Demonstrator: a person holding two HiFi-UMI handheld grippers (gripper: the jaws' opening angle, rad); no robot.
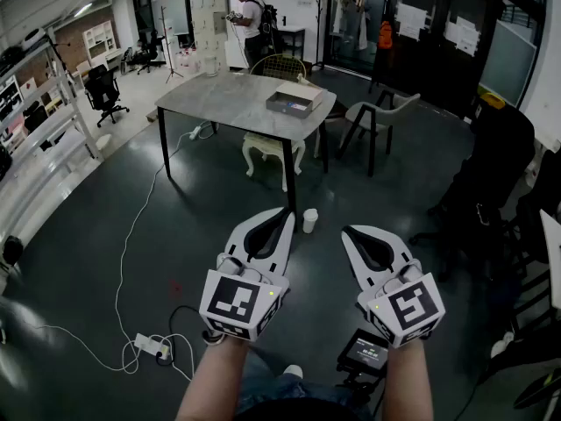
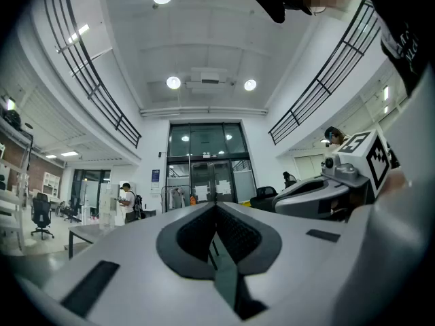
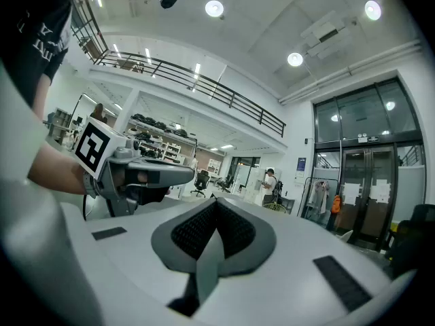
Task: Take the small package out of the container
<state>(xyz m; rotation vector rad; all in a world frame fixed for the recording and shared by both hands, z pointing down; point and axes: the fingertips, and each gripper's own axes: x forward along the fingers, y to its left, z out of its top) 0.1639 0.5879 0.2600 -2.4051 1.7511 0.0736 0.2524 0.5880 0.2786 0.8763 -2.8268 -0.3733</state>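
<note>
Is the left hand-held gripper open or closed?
Shut: in its own view the left hand-held gripper has its two jaws meeting at the tip, with nothing between them.

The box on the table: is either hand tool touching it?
No, the box sits on the far table while the left gripper and right gripper are over the floor, short of it.

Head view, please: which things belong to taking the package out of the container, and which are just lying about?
Job: grey container on the table; left gripper, right gripper, both shut, empty.
Lying about: white cup on the floor; power strip; white chair.
</note>
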